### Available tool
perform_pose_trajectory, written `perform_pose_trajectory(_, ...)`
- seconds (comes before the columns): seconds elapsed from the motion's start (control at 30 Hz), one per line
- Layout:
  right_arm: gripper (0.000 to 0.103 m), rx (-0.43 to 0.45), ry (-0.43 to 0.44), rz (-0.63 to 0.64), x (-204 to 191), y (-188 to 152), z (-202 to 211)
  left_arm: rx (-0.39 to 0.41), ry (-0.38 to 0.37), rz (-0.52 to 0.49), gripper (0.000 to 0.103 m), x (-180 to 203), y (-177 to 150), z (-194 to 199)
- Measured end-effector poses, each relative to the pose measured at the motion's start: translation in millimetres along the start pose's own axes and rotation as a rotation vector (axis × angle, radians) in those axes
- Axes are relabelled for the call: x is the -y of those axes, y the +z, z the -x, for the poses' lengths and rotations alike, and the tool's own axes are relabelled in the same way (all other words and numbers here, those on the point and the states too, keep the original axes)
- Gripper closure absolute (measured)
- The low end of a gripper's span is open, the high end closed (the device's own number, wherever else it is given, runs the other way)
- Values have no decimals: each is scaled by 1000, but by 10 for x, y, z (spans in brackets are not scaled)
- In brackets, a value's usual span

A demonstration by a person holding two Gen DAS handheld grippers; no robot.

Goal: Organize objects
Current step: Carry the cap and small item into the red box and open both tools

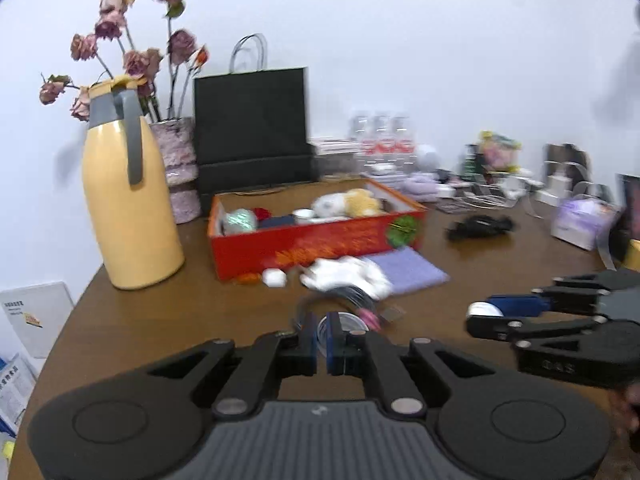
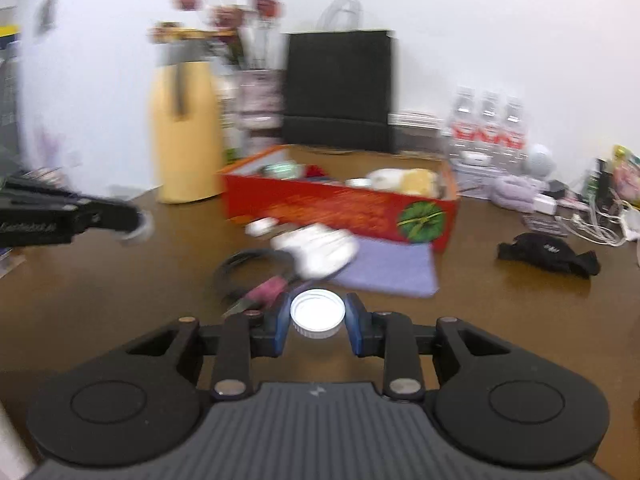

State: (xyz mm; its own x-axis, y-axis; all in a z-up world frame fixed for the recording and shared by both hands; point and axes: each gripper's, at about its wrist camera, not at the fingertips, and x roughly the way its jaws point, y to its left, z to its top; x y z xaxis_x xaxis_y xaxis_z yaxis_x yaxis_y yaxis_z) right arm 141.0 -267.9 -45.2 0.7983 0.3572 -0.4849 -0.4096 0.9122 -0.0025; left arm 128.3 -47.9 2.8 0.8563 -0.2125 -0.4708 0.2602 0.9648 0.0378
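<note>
**Cap gripped on the right, left fingers closed**

We hold two grippers over a brown table (image 2: 500, 320). Our right gripper (image 2: 317, 316) has its fingers partway apart, clamped on the sides of a white cap (image 2: 317, 313), which sits between the blue pads with its hollow side facing up. In the left wrist view the same gripper (image 1: 486, 316) comes in from the right edge, the cap (image 1: 485, 309) showing at its tip.

Our left gripper (image 1: 322, 340) has its fingers nearly together. Something round and clear shows in the narrow gap above them; whether the pads grip it, we cannot tell.

Just beyond the grippers lie scissors (image 2: 256, 280) with a pink part, a white blurred bundle (image 2: 320, 250) and a purple cloth (image 2: 390, 266). Behind them stands a red box (image 2: 340, 204), open, with soft toys and small items inside. A small white case (image 1: 274, 278) lies at the box's near side. To the far left stand a yellow jug (image 1: 128, 200) and a vase (image 1: 180, 168) of dried roses; a black bag (image 1: 252, 128) stands behind the box. A black pouch (image 2: 548, 254) lies to the right, well apart from the box.
</note>
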Motion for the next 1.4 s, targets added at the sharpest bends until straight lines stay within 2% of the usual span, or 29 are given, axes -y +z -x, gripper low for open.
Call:
perform_pose_trajectory(0.1, 74, -44, -7, -29, -41, -162, 351, 3, -49, 52, 100, 14, -175, 377)
perform_pose_trajectory(0.2, 74, -52, -8, -39, -60, -255, 601, 16, -15, 73, 100, -7, -226, 577)
perform_pose_trajectory(0.33, 74, -54, -49, -22, -102, -295, 624, 29, 28, 79, 100, -9, -188, 631)
perform_pose_trajectory(0.5, 74, -35, -35, -36, -90, -284, 595, 22, 45, 78, 100, -9, -153, 570)
perform_pose_trajectory(0.63, 74, -33, -27, -57, 6, -234, 458, 16, 68, 66, 100, -102, -61, 374)
perform_pose_trajectory(0.8, 74, 62, -43, -58, 326, 193, 149, 109, 117, 1, 100, -385, 444, -98)
perform_pose_trajectory(0.87, 74, 100, -39, -38, 500, 504, -63, 127, 125, -14, 100, -545, 756, -384)
perform_pose_trajectory(0.93, 74, 116, -6, -24, 675, 893, -382, 113, 107, -6, 100, -709, 1094, -750)
perform_pose_trajectory(1.0, 74, 97, 34, -38, 830, 1260, -778, 67, 79, 8, 100, -858, 1389, -1204)
perform_pose_trajectory(1.07, 74, 36, 100, -92, 1021, 1639, -1333, 0, 93, 28, 100, -1008, 1571, -1724)
perform_pose_trajectory(1.13, 74, -31, 100, -142, 1165, 1929, -1946, -110, 129, 30, 100, -1147, 1665, -2296)
perform_pose_trajectory(1.23, 73, -102, 51, -172, 1222, 2152, -2741, -239, 153, 59, 100, -1329, 1667, -2968)
perform_pose_trajectory(1.37, 72, -207, 66, -234, 1194, 2247, -3565, -319, 211, 17, 96, -1393, 1555, -3391)
perform_pose_trajectory(1.4, 67, -212, 68, -241, 1168, 2250, -3693, -322, 201, 19, 88, -1423, 1529, -3423)
